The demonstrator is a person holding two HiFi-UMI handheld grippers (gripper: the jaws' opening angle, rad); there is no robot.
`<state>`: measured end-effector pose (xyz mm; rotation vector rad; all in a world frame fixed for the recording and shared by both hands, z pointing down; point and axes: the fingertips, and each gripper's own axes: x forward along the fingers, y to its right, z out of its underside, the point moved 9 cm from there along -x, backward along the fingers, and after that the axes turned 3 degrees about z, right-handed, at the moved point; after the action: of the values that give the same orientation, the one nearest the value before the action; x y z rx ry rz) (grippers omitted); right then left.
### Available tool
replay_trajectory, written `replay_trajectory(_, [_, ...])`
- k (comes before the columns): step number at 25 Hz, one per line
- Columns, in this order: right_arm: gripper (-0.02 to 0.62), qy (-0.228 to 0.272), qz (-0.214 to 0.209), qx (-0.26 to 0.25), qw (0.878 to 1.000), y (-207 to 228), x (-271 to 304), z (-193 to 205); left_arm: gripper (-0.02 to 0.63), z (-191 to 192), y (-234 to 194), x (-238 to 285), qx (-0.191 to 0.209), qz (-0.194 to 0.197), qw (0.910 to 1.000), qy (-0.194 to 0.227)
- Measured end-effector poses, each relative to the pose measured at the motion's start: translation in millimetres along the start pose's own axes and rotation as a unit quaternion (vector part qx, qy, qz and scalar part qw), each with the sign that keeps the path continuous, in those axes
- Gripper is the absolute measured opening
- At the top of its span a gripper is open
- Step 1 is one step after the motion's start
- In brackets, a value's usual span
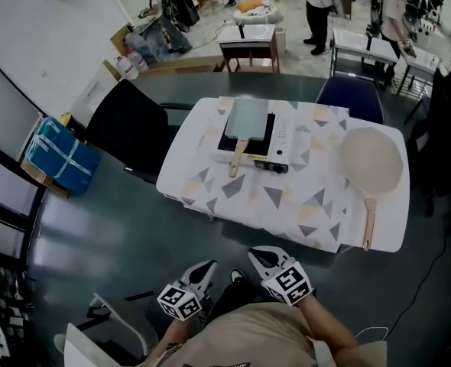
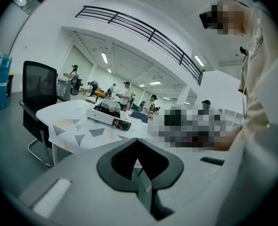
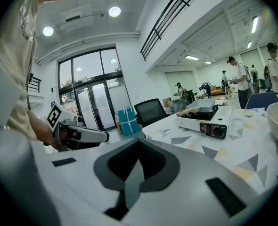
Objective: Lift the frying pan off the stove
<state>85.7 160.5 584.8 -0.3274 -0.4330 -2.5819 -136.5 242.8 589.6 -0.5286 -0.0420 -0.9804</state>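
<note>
Head view has you standing back from the table (image 1: 287, 205), with both tools held close to your body at the bottom of the picture and well apart from everything on the cloth. Your left gripper (image 1: 202, 274) and right gripper (image 1: 265, 258) sit side by side, marker cubes up, tips pointing toward the table.

Look along the left gripper (image 2: 140, 166) in its own view: the jaws are pressed together and nothing sits between them. The right gripper (image 3: 135, 173) reads the same in the right gripper view, with jaws together and no load.

The frying pan (image 1: 248, 117) is a pale rectangular one. It rests flat on the stove (image 1: 275, 147), near the far middle of the table, and its wooden handle (image 1: 238, 159) sticks out over the front edge of the stove toward you. From your left gripper view the pan (image 2: 108, 106) shows on top of the stove (image 2: 113, 119) across the cloth. From the right gripper view the pan (image 3: 202, 106) sits on the stove (image 3: 209, 124), whose knob side faces you.

To your right on the same table lies a round pan (image 1: 371, 159), its long wooden handle pointing toward you; it is apart from the stove. A black chair (image 1: 130, 128) stands at the table's left end and a blue chair (image 1: 352, 98) at the far side. A blue bag (image 1: 61, 155) stands on the floor against the left wall. Several people stand farther back in the room.
</note>
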Motion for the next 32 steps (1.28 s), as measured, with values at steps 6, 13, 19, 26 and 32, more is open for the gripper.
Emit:
replay_trajectory(6, [-0.003, -0.007, 0.019, -0.009, 1.0, -6, 24, -24, -0.002, -31, -30, 13, 0.022, 0.03, 0.9993, 0.002])
replay_trajectory(13, [-0.003, -0.01, 0.046, -0.011, 0.999, -17, 62, -41, -0.002, -67, -76, 24, 0.023, 0.069, 0.9972, 0.014])
replay_trajectory(19, [-0.003, -0.008, 0.066, -0.004, 0.998, -27, 99, -47, -0.002, -83, -109, 30, -0.01, 0.111, 0.9934, 0.027])
replay_trajectory(26, [-0.003, 0.002, 0.11, 0.019, 0.994, -24, 123, -51, -0.002, -96, -143, 31, 0.004, 0.141, 0.9898, 0.014])
replay_trajectory(32, [-0.003, 0.009, 0.139, 0.015, 0.99, -15, 129, -61, -0.002, -101, -166, 30, -0.028, 0.14, 0.9895, 0.017])
